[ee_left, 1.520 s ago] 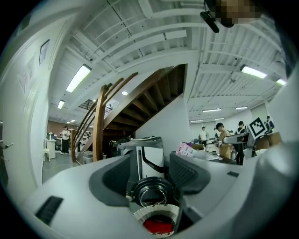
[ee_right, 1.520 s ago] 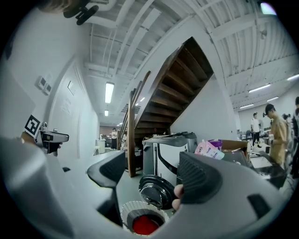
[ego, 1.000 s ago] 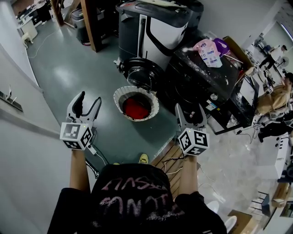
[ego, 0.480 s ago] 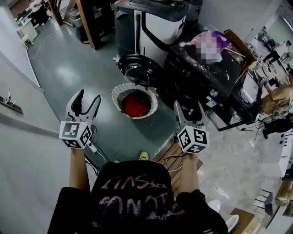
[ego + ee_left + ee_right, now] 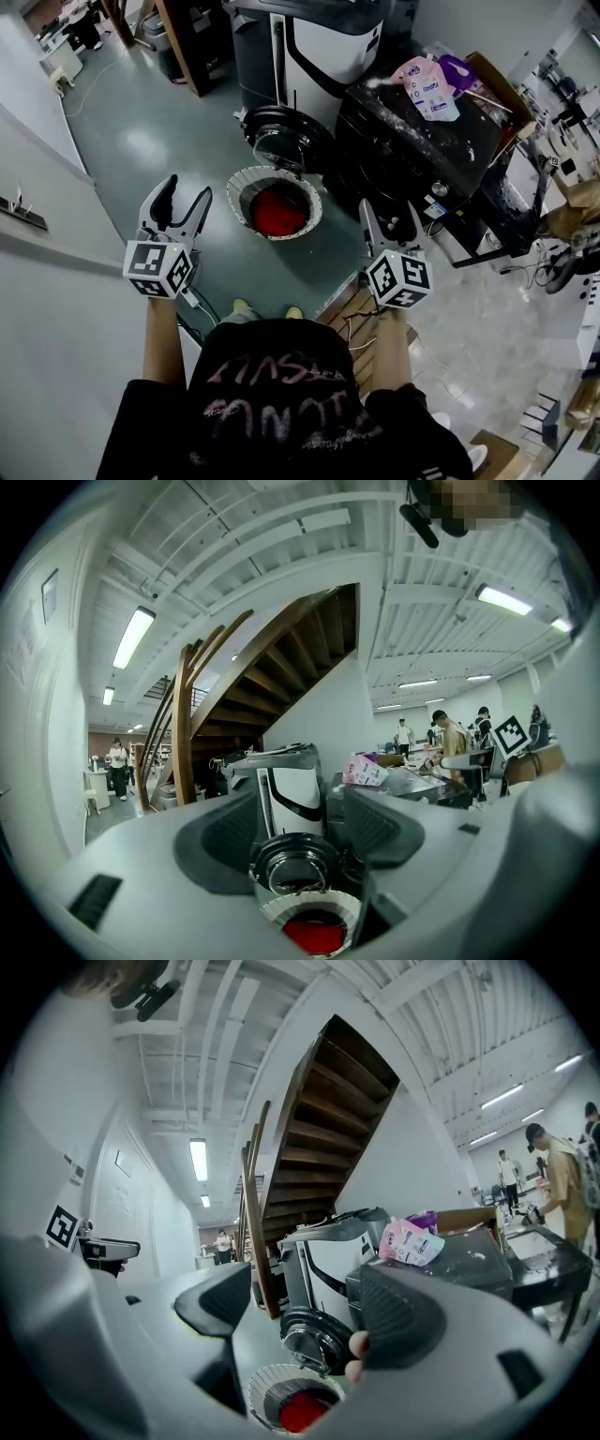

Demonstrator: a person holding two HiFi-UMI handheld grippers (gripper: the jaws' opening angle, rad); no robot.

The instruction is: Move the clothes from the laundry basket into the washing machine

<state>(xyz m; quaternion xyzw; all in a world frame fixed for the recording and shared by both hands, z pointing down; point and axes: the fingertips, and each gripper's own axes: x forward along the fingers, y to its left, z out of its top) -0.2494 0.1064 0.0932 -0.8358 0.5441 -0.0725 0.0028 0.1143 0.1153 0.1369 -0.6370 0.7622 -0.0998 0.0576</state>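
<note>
The round white laundry basket [image 5: 246, 182] stands on the green floor with red clothes [image 5: 278, 214] in it. Just behind it is the black-and-white washing machine [image 5: 314, 42], its round door [image 5: 279, 138] swung open. My left gripper [image 5: 186, 191] hovers left of the basket, open and empty. To the basket's right my right gripper [image 5: 389, 214] is also open, with no clothes between the jaws. Both gripper views look level past wide jaws: left gripper [image 5: 298, 832] at the basket [image 5: 281, 913] and door [image 5: 293, 866], right gripper [image 5: 305, 1316] at the basket [image 5: 267, 1393] and washing machine [image 5: 328, 1255].
A black counter [image 5: 450, 159] right of the washer carries a pink refill pouch [image 5: 427, 94]. Cables and a wooden board [image 5: 352, 314] lie on the floor by my right side. A grey wall [image 5: 37, 281] runs along the left. A wooden staircase [image 5: 244, 677] rises behind the washer.
Both grippers have been carried a little forward towards the basket and washer, the right one slightly lower. A second shoe now shows below. The jaws stand as before.
</note>
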